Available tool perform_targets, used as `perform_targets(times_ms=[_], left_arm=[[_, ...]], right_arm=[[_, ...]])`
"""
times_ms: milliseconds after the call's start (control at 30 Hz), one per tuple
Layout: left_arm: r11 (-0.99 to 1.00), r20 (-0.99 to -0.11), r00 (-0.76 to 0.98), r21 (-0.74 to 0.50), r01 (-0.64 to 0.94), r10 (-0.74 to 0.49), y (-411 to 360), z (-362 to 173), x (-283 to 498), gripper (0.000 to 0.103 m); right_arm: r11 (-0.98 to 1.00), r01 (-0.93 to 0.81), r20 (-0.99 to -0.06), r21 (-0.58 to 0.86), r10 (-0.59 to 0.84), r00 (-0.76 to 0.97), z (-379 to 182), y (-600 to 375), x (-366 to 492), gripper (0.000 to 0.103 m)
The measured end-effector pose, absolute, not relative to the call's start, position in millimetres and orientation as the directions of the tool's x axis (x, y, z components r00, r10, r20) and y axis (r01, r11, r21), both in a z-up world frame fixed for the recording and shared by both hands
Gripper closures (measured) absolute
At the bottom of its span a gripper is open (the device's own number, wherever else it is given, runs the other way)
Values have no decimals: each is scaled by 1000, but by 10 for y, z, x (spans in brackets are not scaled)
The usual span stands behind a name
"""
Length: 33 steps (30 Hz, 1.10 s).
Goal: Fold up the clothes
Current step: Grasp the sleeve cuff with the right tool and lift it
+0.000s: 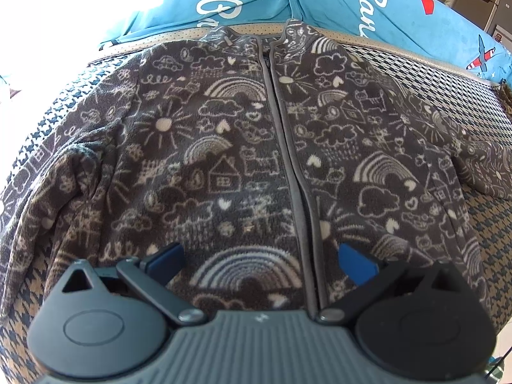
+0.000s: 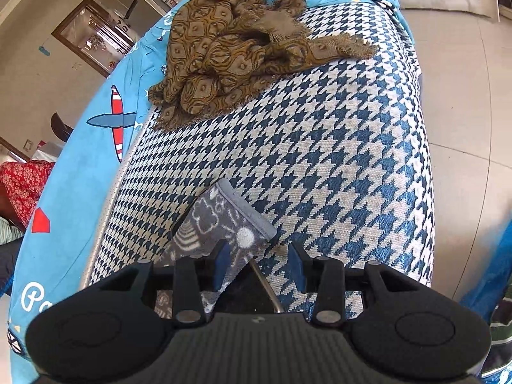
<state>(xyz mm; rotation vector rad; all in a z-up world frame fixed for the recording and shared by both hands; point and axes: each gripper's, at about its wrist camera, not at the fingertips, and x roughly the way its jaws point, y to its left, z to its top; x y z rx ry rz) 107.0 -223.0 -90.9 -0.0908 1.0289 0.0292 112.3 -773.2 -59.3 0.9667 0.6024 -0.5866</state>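
Your fleece jacket (image 1: 224,147) lies flat and unfolded on the sofa cover (image 2: 320,134); left gripper (image 1: 260,256) hovers apart, right gripper (image 2: 259,265) apart over the cuff (image 2: 224,220), nothing clamped.

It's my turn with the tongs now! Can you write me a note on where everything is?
Left tongs: open, over the hem of the grey doodle-print fleece jacket, holding nothing.
Right tongs: open, with the jacket's grey-edged sleeve cuff lying loose by one pad.
The jacket lies flat, zipped, on the blue-and-white houndstooth cover. Crumpled brown patterned scarf at the far end.
Nothing folded yet.
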Motion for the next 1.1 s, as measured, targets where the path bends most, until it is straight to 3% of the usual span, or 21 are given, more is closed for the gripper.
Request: perform_targets(times_ms=[400,433,467,567,700,867,1100], left_arm=[[996,-859,512,-58,-64,-17,-2244,-936,1082,0],[996,-859,512,-59,-64,-17,-2243,-937,1080,0],[996,-858,513,-60,-65,-18,-2241,-936,1078,0],[996,-857,514,-63,-69,-19,-2234,-933,1076,0],[995,-855,518,-65,-76,-16,-2223,-925,1076,0],[994,-854,520,-63,-89,-7,-2201,-925,1080,0],[993,-859,512,-70,-97,-11,-2170,-940,1094,0]], right_arm=[[510,645,-650,569,-200,733,-699,-7670,1380,64],[533,645,-650,548,-215,729,-693,-7643,1405,71],[557,645,-649,523,-231,725,-686,-7612,1429,85],[620,638,-631,456,-281,724,-630,-7506,1475,96],[713,583,-565,389,-315,763,-410,-7275,1502,97],[828,410,-498,384,-189,847,-166,-6781,1575,97],[922,198,-487,332,-12,873,-85,-5986,1776,97]])
